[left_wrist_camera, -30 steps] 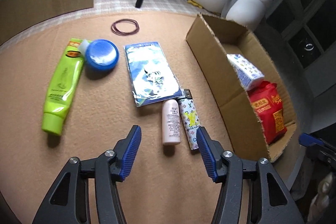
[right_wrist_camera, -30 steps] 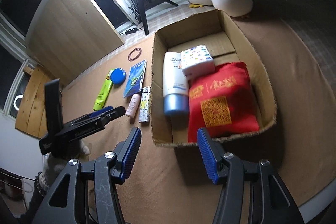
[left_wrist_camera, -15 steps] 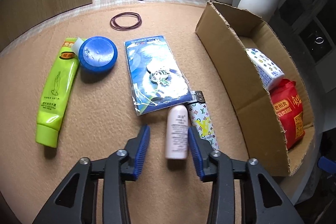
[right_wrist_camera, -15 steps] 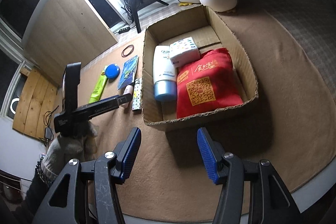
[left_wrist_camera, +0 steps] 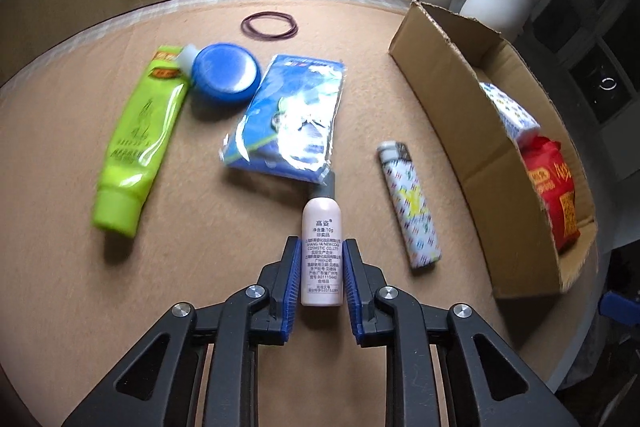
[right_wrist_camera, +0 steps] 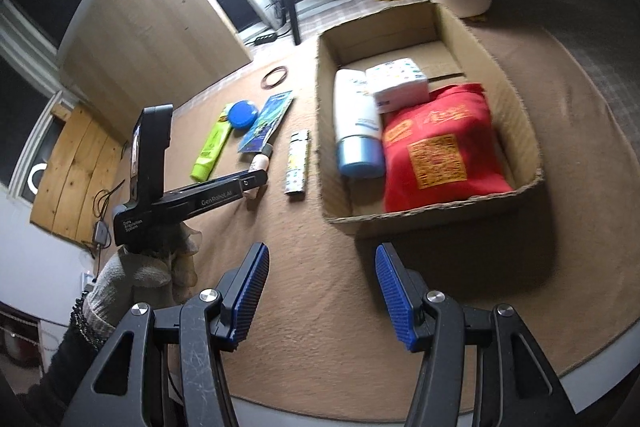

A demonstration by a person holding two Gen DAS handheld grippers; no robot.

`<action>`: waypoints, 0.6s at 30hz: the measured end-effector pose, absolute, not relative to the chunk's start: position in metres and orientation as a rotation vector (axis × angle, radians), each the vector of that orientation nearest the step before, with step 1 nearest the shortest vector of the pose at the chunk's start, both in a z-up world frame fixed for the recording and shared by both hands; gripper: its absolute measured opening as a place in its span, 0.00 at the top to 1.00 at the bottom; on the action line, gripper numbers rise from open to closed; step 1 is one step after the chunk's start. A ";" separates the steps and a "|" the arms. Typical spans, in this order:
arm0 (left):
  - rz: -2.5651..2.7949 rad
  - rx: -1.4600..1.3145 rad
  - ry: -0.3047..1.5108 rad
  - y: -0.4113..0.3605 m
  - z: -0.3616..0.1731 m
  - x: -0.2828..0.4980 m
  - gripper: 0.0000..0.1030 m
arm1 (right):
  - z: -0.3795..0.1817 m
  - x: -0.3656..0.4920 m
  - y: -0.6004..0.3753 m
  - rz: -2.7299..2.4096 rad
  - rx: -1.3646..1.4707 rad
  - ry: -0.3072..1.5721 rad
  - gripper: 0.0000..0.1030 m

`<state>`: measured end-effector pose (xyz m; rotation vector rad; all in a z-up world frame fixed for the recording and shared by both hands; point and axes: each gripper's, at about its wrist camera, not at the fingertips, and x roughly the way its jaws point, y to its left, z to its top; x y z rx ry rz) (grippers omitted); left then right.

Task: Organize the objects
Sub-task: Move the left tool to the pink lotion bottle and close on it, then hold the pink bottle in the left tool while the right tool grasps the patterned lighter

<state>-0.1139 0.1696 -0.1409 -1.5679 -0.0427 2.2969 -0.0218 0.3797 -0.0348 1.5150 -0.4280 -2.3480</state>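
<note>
While the right tool (right_wrist_camera: 320, 287) is held with its pads apart over bare table (right_wrist_camera: 320, 247), the left tool (left_wrist_camera: 320, 271) is clamped on the pink bottle (left_wrist_camera: 322, 251). The lighter (left_wrist_camera: 408, 203) is seen at the bottle's three o'clock, the cardboard box (left_wrist_camera: 452, 107) further that way.

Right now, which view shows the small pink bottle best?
The left wrist view: the small pink bottle lies centred, label readable, between the left tool's pads. The right wrist view shows it small and distant, partly hidden behind that tool.
</note>
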 end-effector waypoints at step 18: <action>2.300 -1.575 -0.091 0.120 -0.141 -0.055 0.78 | -0.057 -0.060 0.298 -2.219 1.530 -0.326 0.50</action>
